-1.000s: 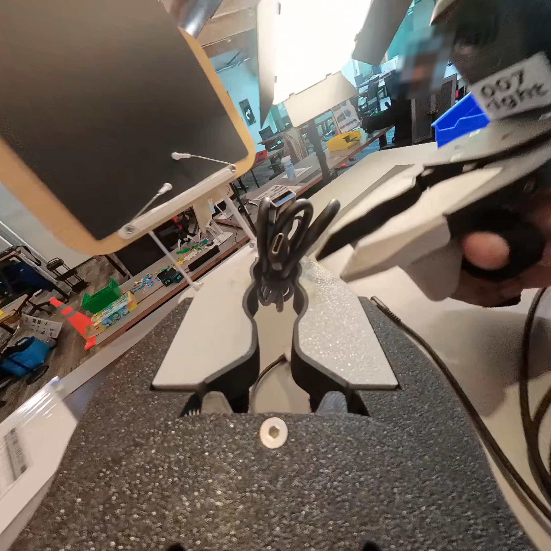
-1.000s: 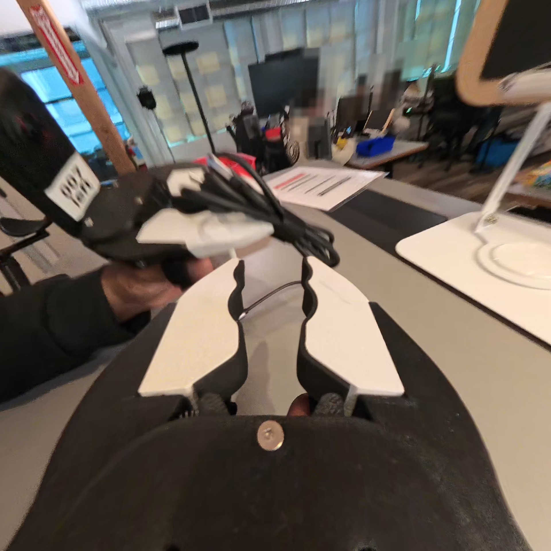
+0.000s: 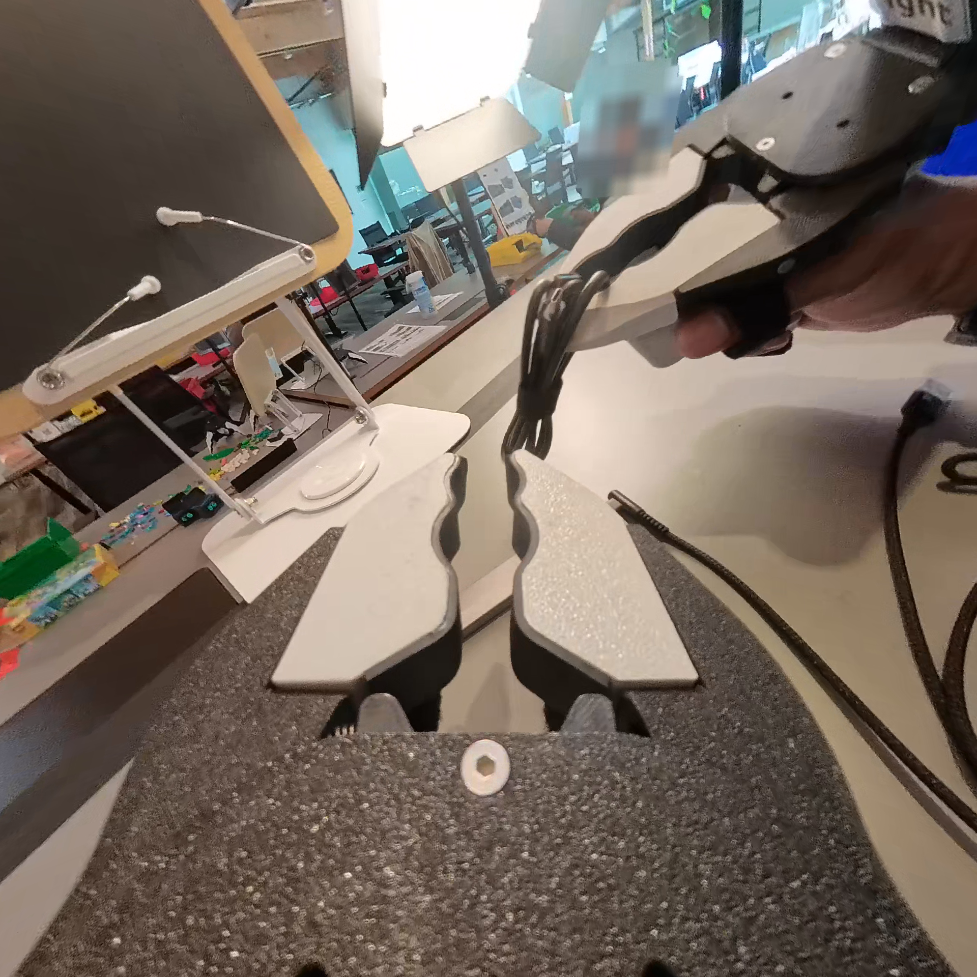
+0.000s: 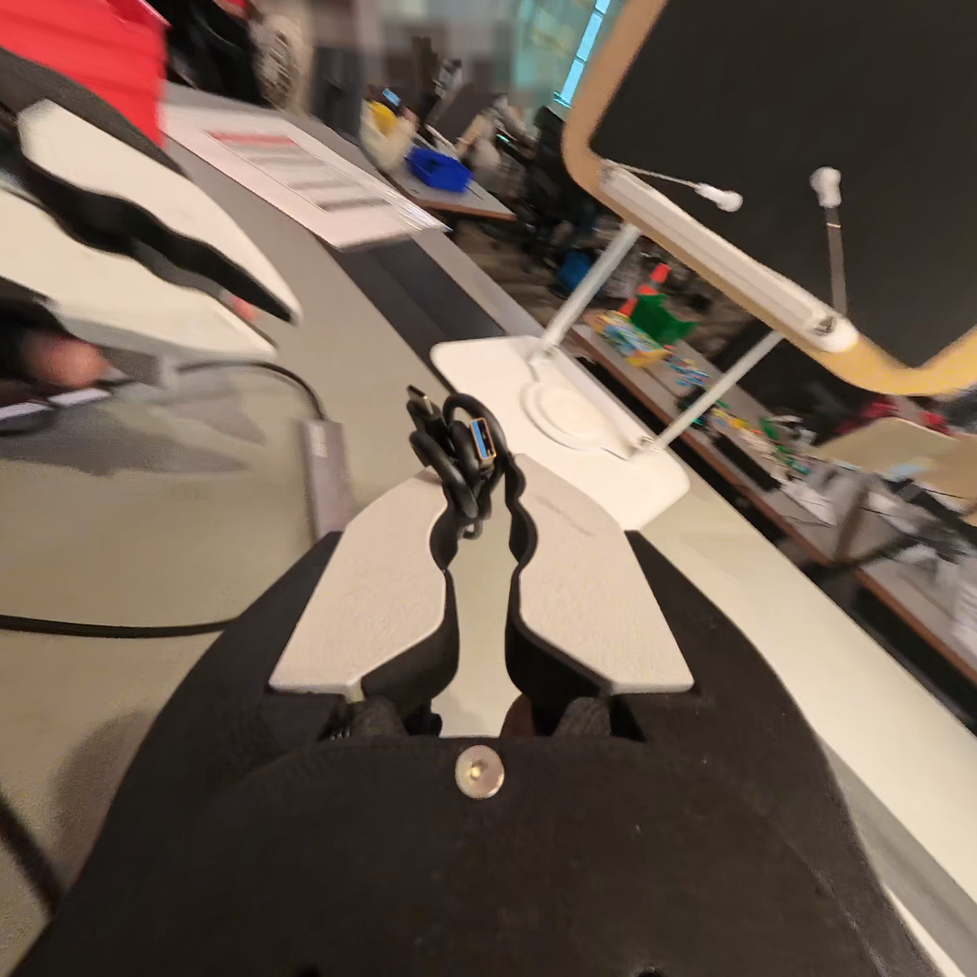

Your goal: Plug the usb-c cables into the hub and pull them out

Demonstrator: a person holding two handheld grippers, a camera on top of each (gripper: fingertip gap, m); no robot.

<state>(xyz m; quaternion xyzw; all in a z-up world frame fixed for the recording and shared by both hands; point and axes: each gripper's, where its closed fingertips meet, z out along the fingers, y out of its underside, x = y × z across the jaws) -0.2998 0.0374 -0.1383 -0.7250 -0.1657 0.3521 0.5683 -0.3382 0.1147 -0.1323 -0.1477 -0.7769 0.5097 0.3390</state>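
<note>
A coiled black cable bundle [image 4: 465, 454], with a blue-tongued plug and a small USB-C plug sticking out, is pinched between the tips of my right gripper [image 4: 476, 476]. In the left wrist view the bundle [image 3: 539, 370] hangs from the right gripper [image 3: 581, 288], and its lower end is just beyond my left gripper [image 3: 484, 462]. The left gripper is empty, its jaws a narrow gap apart. It also shows at the upper left of the right wrist view [image 4: 283, 325]. A grey hub [image 4: 322, 476] lies on the table left of the right gripper's tips.
A white stand base [image 3: 338, 476] carrying a tilted black board with a tan rim [image 3: 132, 158] stands at the table's far edge. Black braided cables [image 3: 793, 634] lie on the table to the right of my left gripper. A printed sheet [image 4: 306, 174] lies farther back. Left tips to right tips: about 9 cm.
The cable bundle has passed from my left gripper to my right gripper. The right gripper, open before, has shut on it. The left gripper has let go and dropped lower.
</note>
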